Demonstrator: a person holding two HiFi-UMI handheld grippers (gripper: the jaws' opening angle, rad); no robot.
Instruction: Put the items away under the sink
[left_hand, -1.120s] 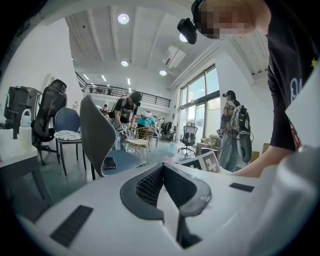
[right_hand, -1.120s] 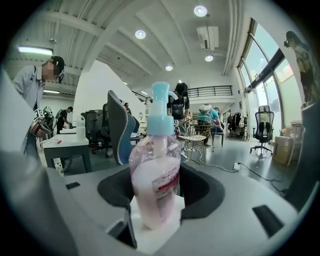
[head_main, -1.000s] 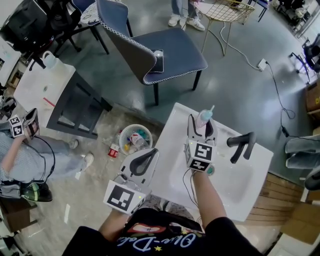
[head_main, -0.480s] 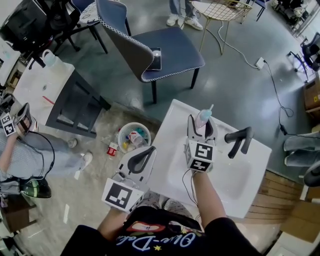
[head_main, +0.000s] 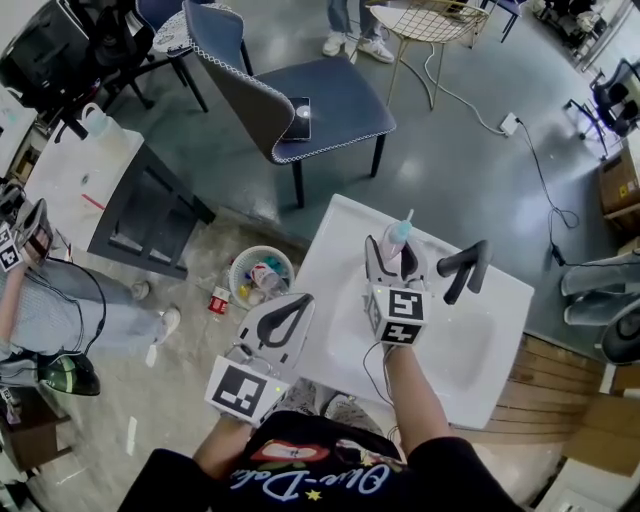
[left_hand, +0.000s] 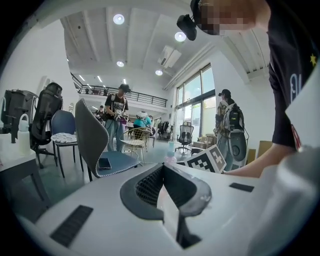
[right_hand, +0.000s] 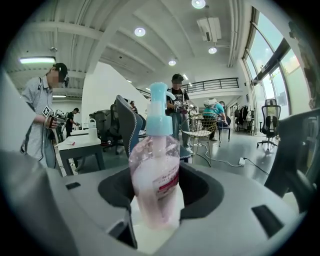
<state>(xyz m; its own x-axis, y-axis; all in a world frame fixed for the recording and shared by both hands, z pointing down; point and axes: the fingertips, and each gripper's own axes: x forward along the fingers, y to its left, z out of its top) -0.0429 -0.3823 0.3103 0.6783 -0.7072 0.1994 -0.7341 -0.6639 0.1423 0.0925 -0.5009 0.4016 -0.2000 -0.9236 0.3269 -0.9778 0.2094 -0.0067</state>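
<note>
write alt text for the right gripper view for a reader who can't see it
The right gripper grips a clear plastic pump bottle of pink liquid with a light blue top, upright between its grey jaws. Behind it lies a bright hall with a blue-grey chair, a white table and several standing people.
</note>
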